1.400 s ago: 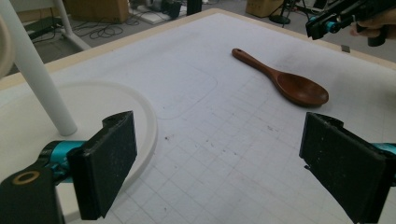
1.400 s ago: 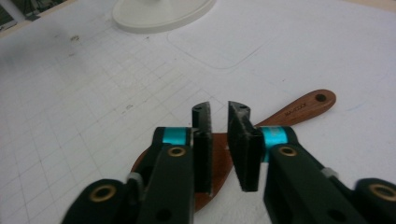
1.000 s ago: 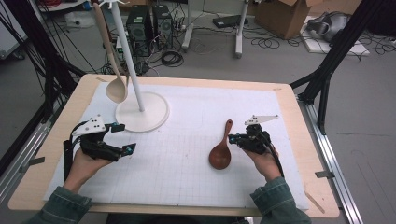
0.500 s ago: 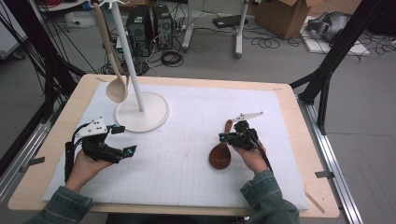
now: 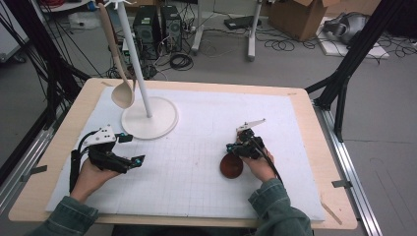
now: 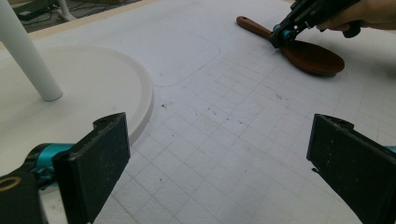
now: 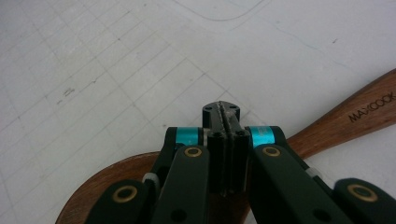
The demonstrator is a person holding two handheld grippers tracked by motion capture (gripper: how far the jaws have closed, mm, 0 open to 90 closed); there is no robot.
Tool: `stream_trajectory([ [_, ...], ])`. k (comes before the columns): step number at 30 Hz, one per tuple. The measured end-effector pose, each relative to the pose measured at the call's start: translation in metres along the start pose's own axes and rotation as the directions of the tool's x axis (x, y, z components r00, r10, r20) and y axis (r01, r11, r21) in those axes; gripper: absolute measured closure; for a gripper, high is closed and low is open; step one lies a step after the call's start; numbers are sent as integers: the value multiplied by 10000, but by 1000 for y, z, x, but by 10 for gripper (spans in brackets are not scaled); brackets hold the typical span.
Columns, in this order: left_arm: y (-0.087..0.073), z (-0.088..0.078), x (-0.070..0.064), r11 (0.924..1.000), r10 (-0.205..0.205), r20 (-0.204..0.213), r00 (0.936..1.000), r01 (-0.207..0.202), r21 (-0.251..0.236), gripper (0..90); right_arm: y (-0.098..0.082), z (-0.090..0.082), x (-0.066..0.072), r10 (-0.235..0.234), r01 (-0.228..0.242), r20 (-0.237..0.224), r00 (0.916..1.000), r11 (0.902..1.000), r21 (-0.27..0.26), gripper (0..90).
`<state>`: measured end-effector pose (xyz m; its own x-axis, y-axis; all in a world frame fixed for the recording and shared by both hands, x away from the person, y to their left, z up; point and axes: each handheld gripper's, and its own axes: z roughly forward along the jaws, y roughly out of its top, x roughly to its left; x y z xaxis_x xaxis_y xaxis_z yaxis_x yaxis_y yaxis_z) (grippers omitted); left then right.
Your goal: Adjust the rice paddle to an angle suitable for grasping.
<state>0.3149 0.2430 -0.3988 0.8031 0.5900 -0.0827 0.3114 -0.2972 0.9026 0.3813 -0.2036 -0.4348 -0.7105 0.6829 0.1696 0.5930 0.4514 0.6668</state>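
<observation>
The right gripper (image 7: 223, 122) is hovering with its jaws pressed flat together, nothing between them, poised over the neck of the dark wooden spoon (image 7: 327, 130) where handle meets bowl; in the high view this gripper (image 5: 244, 145) is sitting at about four o'clock on the white mat (image 5: 206, 162), with the spoon's bowl (image 5: 231, 166) showing just below it toward six. The spoon is lying flat on the mat, its handle running away toward twelve o'clock under the hand. It is looking like solid, lacquered wood: stiff, light, unlikely to break, but smooth enough to slide or pivot in the pads. The narrow neck or mid-handle is probably offering the best hold, since the broad bowl would be too wide and curved. Lying so low, it may need the jaws opened and pushed down astride it. The left gripper (image 5: 129, 150) is resting at eight o'clock with jaws standing wide apart and empty. Beyond it, at eleven o'clock, a pale spoon (image 5: 120, 88) is hanging from the white stand (image 5: 150, 118).
</observation>
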Motion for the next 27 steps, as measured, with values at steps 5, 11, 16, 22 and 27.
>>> stream_trajectory([
  [5,0,-1,1,10000,1,-5,10000,-1,-14,65,-1,-2,2,-114,116,-101,9999,9997,194,899],
  [11,0,-1,0,10000,16,35,10000,-16,-4,65,-4,-6,4,-171,180,-197,9997,9989,431,899],
  [16,1,-1,0,10000,57,18,10000,-56,-55,65,-10,-10,5,-101,113,-327,9994,9993,361,899],
  [22,2,-1,-2,9999,85,40,10000,-85,-88,65,-18,-17,8,-101,119,-461,9989,9991,408,900],
  [27,3,-1,-3,9998,168,101,9998,-167,-98,65,-18,-21,9,-39,52,-459,9989,9996,283,899],
])
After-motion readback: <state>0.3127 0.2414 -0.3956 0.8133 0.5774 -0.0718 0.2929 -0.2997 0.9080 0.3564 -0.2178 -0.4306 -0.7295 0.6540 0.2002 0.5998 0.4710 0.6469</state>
